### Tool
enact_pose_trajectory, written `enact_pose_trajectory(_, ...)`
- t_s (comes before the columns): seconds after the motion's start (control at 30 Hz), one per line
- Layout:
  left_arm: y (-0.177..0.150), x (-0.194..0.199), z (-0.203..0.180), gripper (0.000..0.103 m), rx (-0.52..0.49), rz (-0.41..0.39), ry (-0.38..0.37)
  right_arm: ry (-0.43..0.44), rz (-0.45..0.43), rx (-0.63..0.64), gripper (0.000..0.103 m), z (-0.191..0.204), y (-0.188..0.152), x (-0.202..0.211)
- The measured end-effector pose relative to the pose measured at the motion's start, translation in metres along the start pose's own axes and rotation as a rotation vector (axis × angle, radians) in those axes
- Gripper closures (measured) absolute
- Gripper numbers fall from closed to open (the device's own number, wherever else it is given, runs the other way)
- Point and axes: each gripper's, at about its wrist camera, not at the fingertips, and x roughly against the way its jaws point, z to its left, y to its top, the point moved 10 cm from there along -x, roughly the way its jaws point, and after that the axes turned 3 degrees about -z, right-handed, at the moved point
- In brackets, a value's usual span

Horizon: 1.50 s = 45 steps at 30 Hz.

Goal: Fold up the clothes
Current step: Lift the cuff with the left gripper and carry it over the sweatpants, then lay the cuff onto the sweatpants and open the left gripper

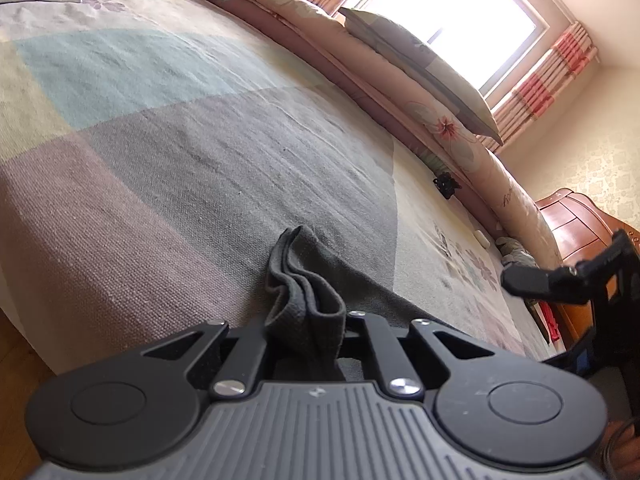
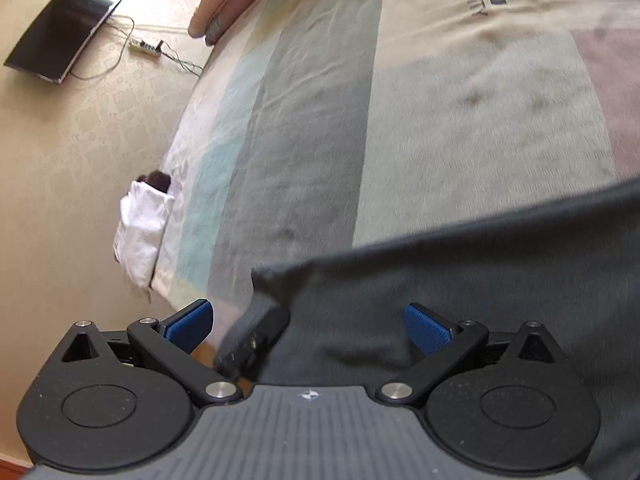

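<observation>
A dark grey garment [image 2: 480,280] lies spread on the bed's patchwork cover [image 2: 460,120], filling the lower right of the right wrist view. My left gripper [image 1: 306,320] is shut on a bunched corner of the garment [image 1: 304,280], whose folds stick out past the fingers. My right gripper [image 2: 310,326] hovers open over the garment's left edge, blue pads [image 2: 192,324] wide apart and nothing pinched. Between its jaws shows a black finger of the left gripper [image 2: 256,336] at the garment's corner. One finger of the right gripper [image 1: 528,280] shows at the right of the left wrist view.
A rolled floral quilt [image 1: 400,92] with a pillow [image 1: 424,68] on it runs along the bed's far side under a bright window [image 1: 452,20]. A small black object [image 1: 446,186] lies beside the quilt. A wooden cabinet [image 1: 576,224], a white pillow [image 2: 140,232] and a wall screen [image 2: 64,28] border the bed.
</observation>
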Motion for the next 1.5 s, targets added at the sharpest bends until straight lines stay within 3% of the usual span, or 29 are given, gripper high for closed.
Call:
enact_pose_trajectory(0.33,0.001,-0.002,-0.005,0.096,-0.035,0.009,0.031,0.03,0.085,-0.054,0.0,0.002,-0.059,0.012)
enact_pose_trajectory(0.67,0.011,0.007,-0.033,0.097,-0.134,0.009,0.05,0.041,-0.075,-0.109,0.0,-0.025,-0.01,0.083)
enact_pose_trajectory(0.83,0.017,0.013,-0.055,0.097,-0.172,0.004,0.042,-0.037,-0.079,-0.052,0.0,-0.062,0.001,0.114)
enact_pose_trajectory(1.1,0.018,0.021,-0.094,0.097,-0.219,0.0,-0.003,-0.36,-0.092,0.29,0.0,-0.117,-0.011,0.149)
enact_pose_trajectory(1.5,0.008,0.022,-0.161,0.097,-0.305,0.02,-0.088,-0.338,-0.182,0.254,0.0,-0.132,-0.025,0.203)
